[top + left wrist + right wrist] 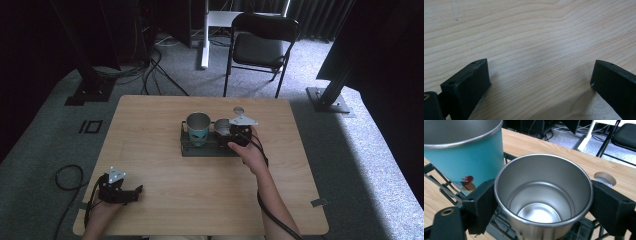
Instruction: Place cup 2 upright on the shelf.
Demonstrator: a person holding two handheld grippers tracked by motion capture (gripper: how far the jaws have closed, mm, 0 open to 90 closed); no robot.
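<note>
1. While the right tongs (544,202) stand over the dark wire rack (200,149) near the middle of the table (165,200), their two black jaws sit on opposite sides of a plain steel cup (543,195), pressed against its wall just under the rim, so they are gripping it.
2. The steel cup is upright, its mouth open to the right gripper view, and its polished inside is bare.
3. Just beside it stands a taller teal cup (471,157) with a steel rim and a small bird picture low on its side; the two cups are very close, though whether they touch is hard to tell.
4. In the high view the teal cup (198,128) stands in the left part of the rack and the steel cup (222,126) to its right, with the right tongs (239,134) and the person's hand over the right end.
5. The left tongs (131,192) lie low at the near left corner of the table, well apart from the rack.
6. Their jaws are spread wide with bare wood grain between them in the left gripper view.
7. A round hole (605,178) shows in the table beyond the steel cup.
</note>
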